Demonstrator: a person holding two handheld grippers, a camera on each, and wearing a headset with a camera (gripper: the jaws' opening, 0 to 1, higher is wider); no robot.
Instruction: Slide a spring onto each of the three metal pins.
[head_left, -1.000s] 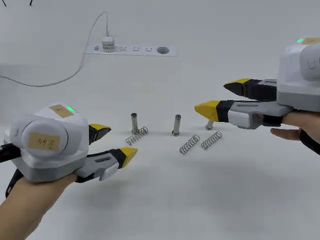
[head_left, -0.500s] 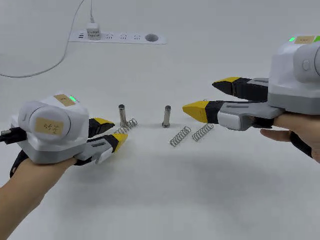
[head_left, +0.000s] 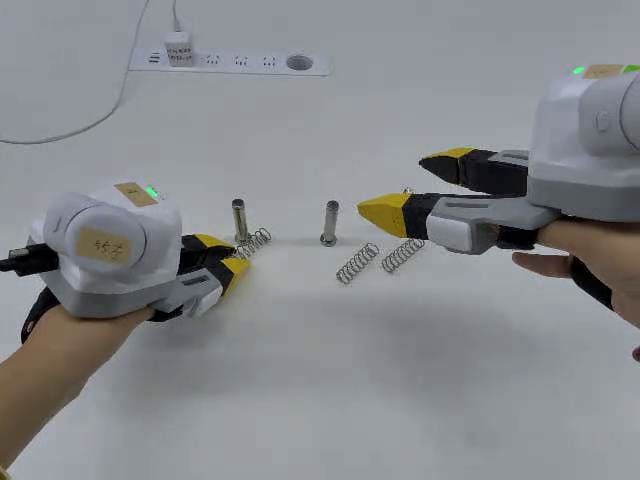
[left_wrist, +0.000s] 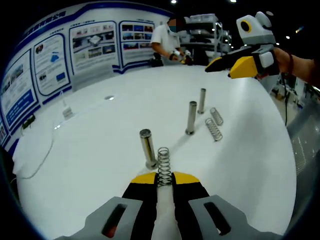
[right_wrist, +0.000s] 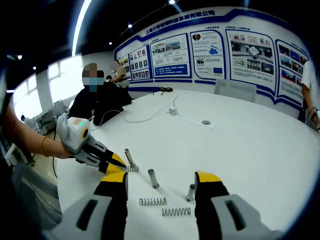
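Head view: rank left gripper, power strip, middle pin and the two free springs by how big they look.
1. left gripper: largest, though nearest the camera.
2. power strip, though farthest.
3. nearer free spring and farther free spring: alike, tied.
4. middle pin: slightly shorter, nearly a tie.

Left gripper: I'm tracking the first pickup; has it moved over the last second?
Yes. The left gripper advanced toward the left pin, closing on the spring.

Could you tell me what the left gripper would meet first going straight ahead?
The nearest spring, its end sitting between the tips of the left gripper; the pin beside it looks just off-line.
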